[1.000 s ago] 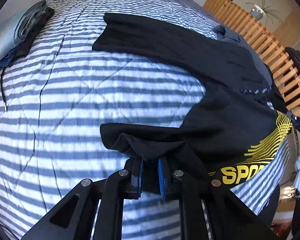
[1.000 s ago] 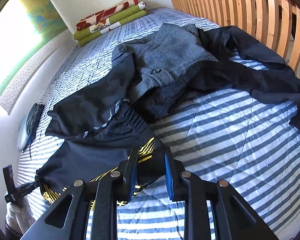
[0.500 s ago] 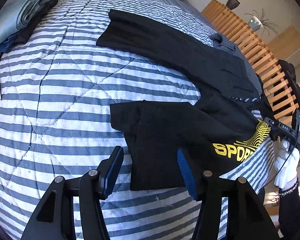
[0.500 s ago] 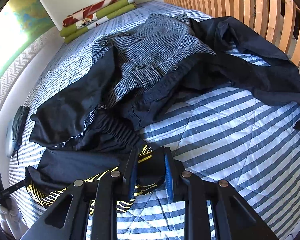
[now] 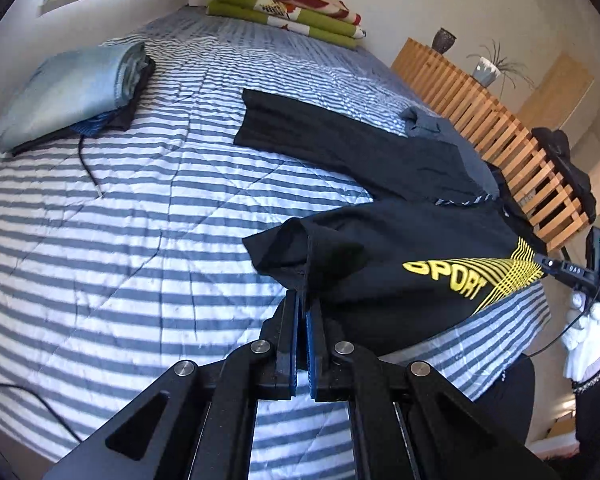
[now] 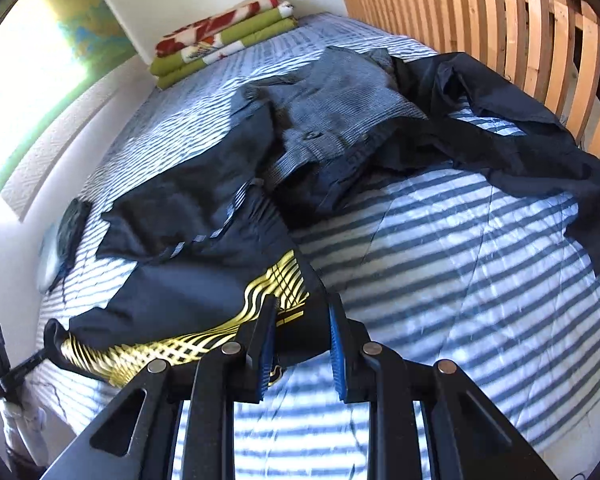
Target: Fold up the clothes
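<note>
Striped bed [image 5: 140, 240], black shirt [image 5: 380, 256] stretched between claws — left claw [image 5: 302, 300] just pinched its edge, right claw [image 6: 302, 316] grips hem.

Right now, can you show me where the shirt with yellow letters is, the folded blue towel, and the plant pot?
black shirt [image 5: 440, 278], left wrist view, on the yellow lettering.
folded blue towel [image 5: 72, 88], left wrist view, on its flat top.
plant pot [image 5: 485, 73], left wrist view, on its pale side.

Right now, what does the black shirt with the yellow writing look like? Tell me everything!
The black T-shirt looks like soft, thin cloth, with yellow letters and wavy yellow lines. It lies partly folded on the striped bedspread. The left gripper, jaws just closed, pinches its bunched edge; the right gripper holds the other end.
</note>
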Action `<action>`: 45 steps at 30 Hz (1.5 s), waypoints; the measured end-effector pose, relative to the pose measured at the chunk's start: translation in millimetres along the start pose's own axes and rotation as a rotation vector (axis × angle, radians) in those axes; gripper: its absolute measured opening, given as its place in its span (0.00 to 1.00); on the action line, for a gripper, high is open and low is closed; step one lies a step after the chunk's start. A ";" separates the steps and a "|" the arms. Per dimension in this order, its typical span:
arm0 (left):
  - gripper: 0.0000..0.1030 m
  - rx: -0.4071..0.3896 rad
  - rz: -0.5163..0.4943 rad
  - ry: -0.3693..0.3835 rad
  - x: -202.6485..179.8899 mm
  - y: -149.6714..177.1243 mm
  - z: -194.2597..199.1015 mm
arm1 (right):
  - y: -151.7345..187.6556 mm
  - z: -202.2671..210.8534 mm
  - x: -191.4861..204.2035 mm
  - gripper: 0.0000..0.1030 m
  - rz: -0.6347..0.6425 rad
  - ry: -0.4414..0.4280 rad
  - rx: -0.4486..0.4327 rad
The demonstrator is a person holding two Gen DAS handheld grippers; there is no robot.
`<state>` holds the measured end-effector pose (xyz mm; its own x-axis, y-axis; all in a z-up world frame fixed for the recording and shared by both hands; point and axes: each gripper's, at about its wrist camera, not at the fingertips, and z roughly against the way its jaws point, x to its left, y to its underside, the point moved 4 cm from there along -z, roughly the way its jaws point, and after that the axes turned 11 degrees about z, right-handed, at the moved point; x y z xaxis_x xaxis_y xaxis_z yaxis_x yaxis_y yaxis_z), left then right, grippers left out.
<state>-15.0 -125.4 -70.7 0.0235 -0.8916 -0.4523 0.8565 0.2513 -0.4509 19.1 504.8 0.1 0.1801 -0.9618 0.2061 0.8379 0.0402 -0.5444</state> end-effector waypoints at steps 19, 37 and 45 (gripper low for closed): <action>0.14 -0.015 0.111 -0.103 42.6 27.3 42.2 | 69.9 53.5 26.3 0.30 0.183 0.051 0.057; 0.52 0.083 -0.036 -0.159 -22.6 -218.1 -156.1 | -138.1 -126.3 28.1 0.40 0.131 0.111 0.095; 0.45 0.164 0.003 -0.165 -11.4 -264.0 -243.0 | -154.6 -160.0 34.6 0.38 0.191 0.132 0.131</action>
<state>-366.6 -90.0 -133.5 0.0987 -0.9438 -0.3154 0.9284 0.2014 -0.3121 -186.7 422.0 -38.7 0.2797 -0.9601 -0.0029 0.8564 0.2508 -0.4513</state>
